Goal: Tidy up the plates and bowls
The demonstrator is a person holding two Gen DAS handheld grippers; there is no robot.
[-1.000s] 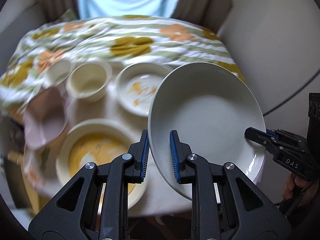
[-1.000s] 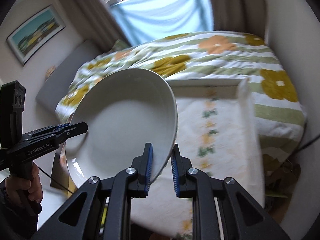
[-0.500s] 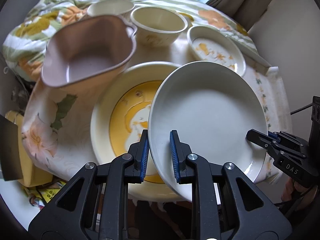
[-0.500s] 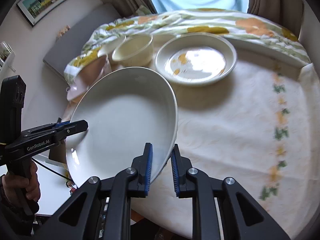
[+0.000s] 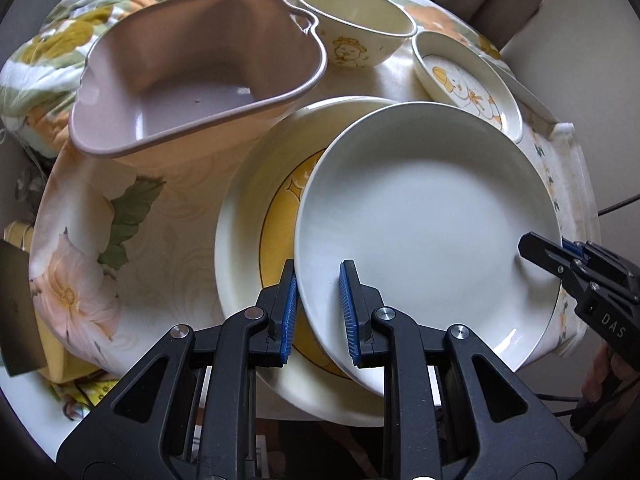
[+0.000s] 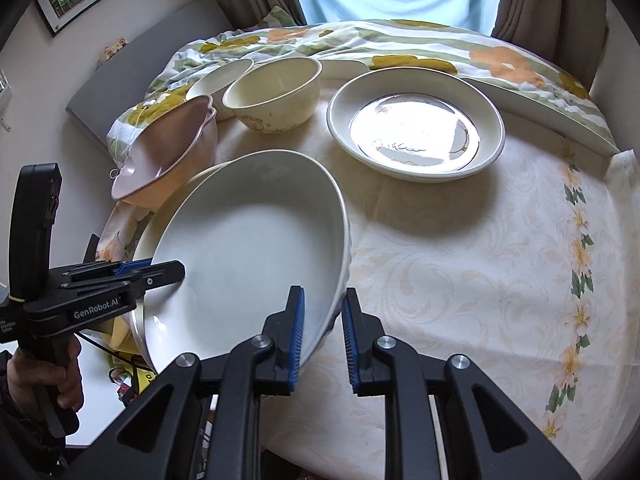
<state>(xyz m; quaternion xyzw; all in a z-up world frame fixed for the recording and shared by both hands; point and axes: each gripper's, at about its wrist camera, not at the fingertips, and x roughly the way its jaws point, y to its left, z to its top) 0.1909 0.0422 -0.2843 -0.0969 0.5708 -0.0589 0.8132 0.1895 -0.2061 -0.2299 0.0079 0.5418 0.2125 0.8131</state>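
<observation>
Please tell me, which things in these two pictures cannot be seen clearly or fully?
- Yellow-patterned plate: left wrist view, its centre is covered by the white plate; right wrist view shows only a rim sliver.
- Small bowl: mostly hidden behind the cream bowl.
- Duck plate: right wrist view, glare washes out its picture.
- Whether the white plate touches the plate below: unclear.

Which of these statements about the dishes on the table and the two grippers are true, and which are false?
1. Both grippers hold the plain white round plate by its rim. True: left gripper, right gripper.
2. The white plate is above the large yellow-centred plate. True.
3. The pink heart-shaped bowl is full of soup. False: it is empty.
4. The cream bowl with a cartoon figure lies upside down. False: it stands upright.
5. The white plate hangs vertical. False: it is only tilted.
</observation>
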